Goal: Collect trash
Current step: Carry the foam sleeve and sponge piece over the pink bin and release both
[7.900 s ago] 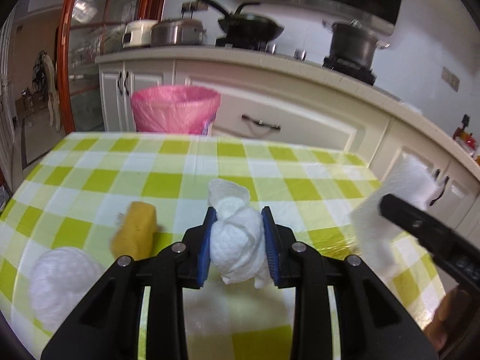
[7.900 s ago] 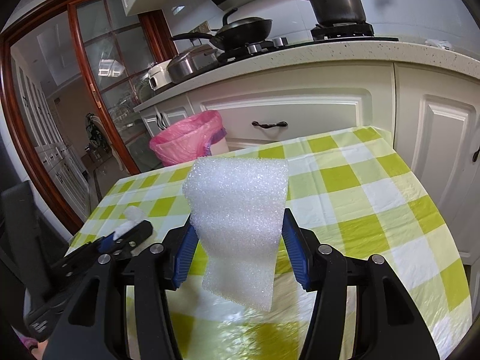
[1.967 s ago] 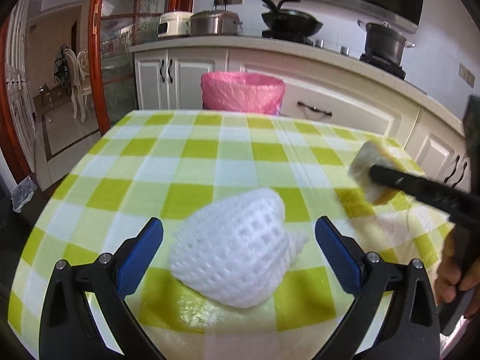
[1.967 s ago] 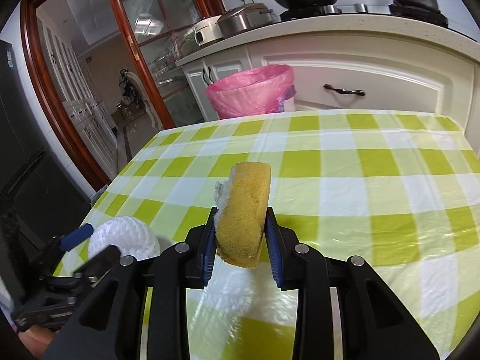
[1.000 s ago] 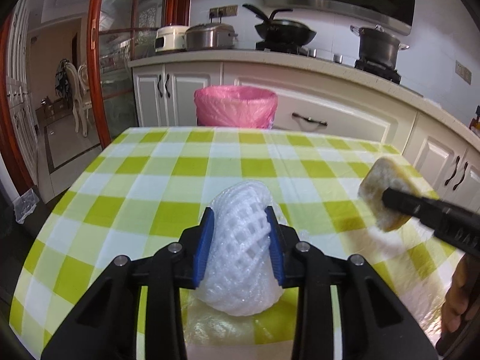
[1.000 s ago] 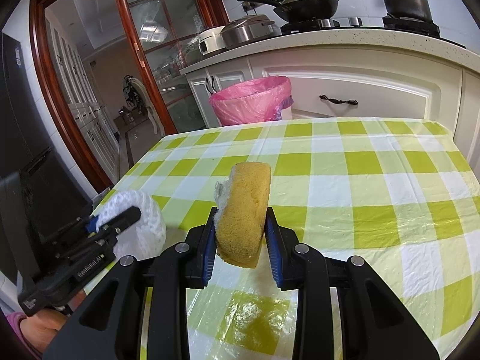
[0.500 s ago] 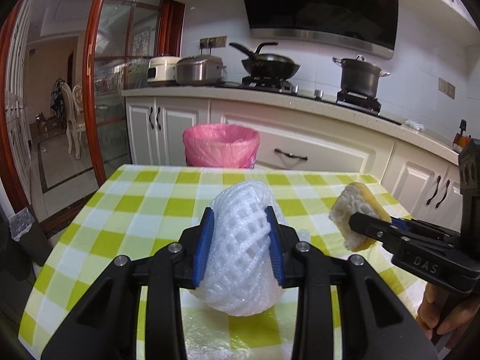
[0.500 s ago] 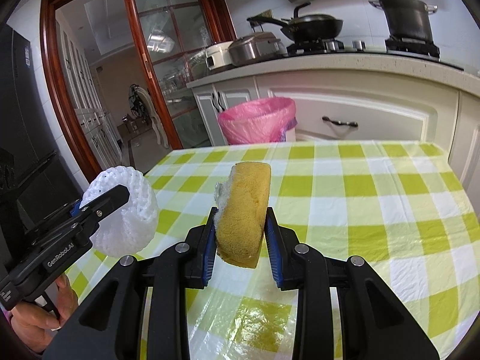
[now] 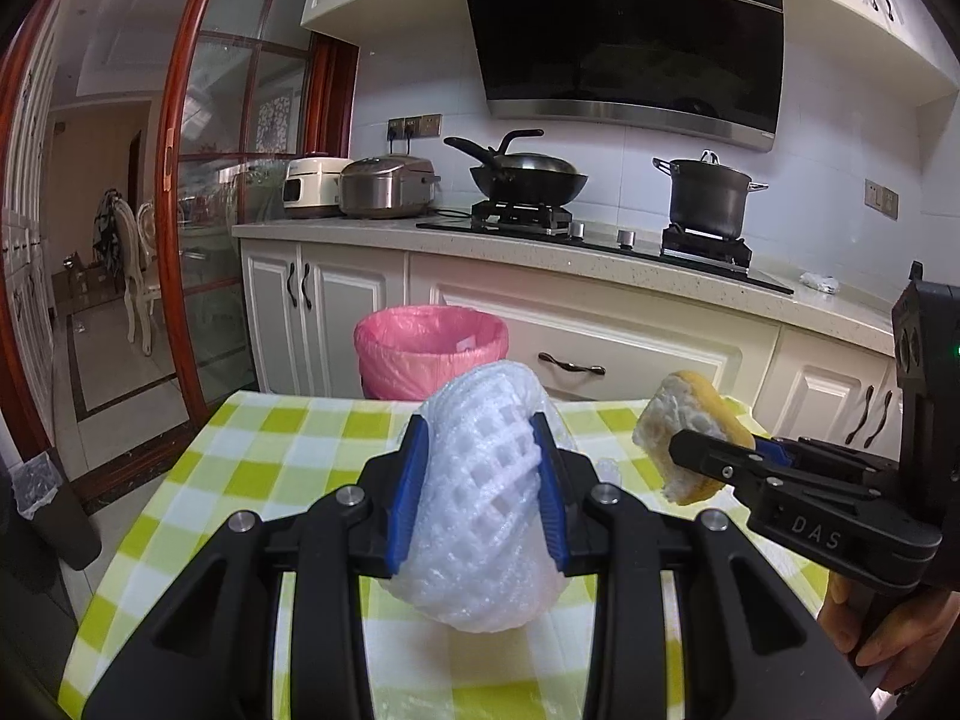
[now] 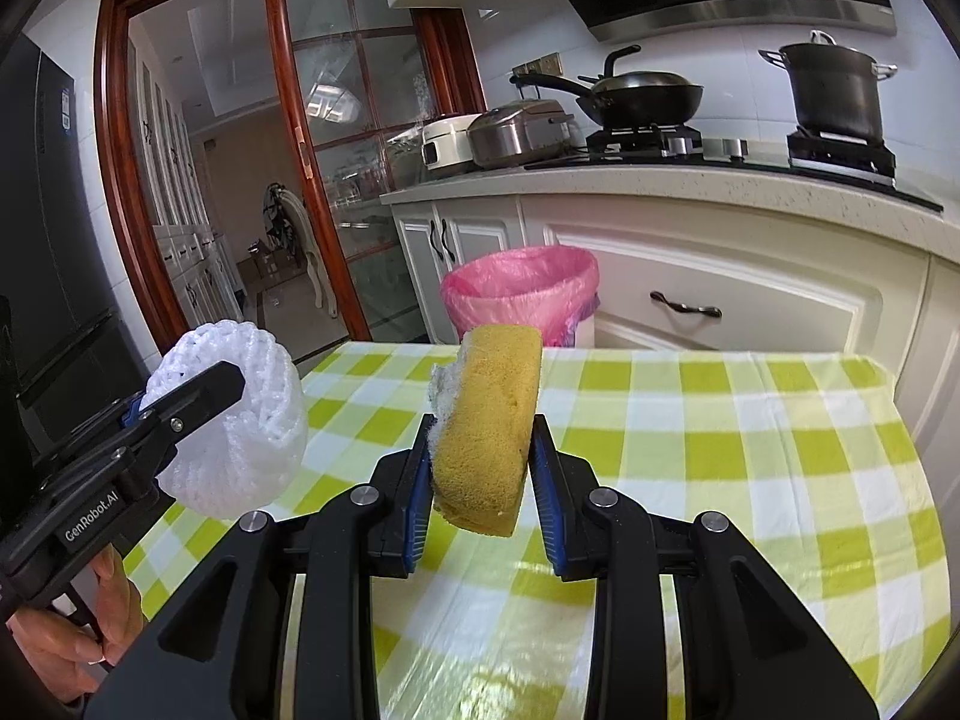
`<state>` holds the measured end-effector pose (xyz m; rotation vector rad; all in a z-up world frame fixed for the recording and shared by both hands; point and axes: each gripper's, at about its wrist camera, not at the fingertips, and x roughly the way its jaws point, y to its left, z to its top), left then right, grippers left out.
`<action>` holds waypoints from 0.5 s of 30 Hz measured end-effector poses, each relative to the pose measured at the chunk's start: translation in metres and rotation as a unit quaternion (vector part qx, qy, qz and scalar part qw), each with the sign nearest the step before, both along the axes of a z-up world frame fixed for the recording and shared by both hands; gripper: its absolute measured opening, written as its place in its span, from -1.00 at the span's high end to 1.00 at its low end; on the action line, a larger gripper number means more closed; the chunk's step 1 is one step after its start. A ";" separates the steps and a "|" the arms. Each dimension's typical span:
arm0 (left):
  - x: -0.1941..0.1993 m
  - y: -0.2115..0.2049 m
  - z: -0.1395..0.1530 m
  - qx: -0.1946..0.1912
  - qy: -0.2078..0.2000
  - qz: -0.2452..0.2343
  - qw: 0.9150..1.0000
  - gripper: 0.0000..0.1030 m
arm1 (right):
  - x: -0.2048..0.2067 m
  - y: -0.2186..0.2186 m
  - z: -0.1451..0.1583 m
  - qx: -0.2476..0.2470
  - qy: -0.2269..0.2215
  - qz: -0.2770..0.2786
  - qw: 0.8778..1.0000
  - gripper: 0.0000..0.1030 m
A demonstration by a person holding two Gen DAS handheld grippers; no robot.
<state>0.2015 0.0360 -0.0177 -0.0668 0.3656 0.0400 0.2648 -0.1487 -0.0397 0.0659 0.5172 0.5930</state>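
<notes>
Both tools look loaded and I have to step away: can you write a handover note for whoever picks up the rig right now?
Left tool: shut on the white foam net, held clear above the table.
Right tool: shut on the yellow sponge, also held in the air.
Pink-lined bin: on the floor beyond the table's far edge, in front of the cabinets.
Done: both pieces are picked up; no other trash shows on the visible tablecloth.
Left: carry both over the bin and release them. Neither is over it yet.

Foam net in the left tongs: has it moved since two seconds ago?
Yes. The foam net lay on the table between open tongs; now it is clamped and lifted towards the pink bin.
</notes>
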 end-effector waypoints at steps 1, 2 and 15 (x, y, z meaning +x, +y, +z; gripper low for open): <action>0.005 0.001 0.002 0.001 -0.001 0.000 1.000 0.35 | 0.005 0.002 0.003 0.000 -0.002 0.000 1.000 0.42; 0.009 0.001 0.003 0.002 -0.003 0.000 1.000 0.35 | 0.009 0.004 0.006 0.000 -0.004 0.001 1.000 0.42; 0.097 0.037 0.029 -0.002 -0.014 0.008 1.000 0.35 | 0.090 0.045 0.042 -0.010 -0.025 0.015 1.000 0.42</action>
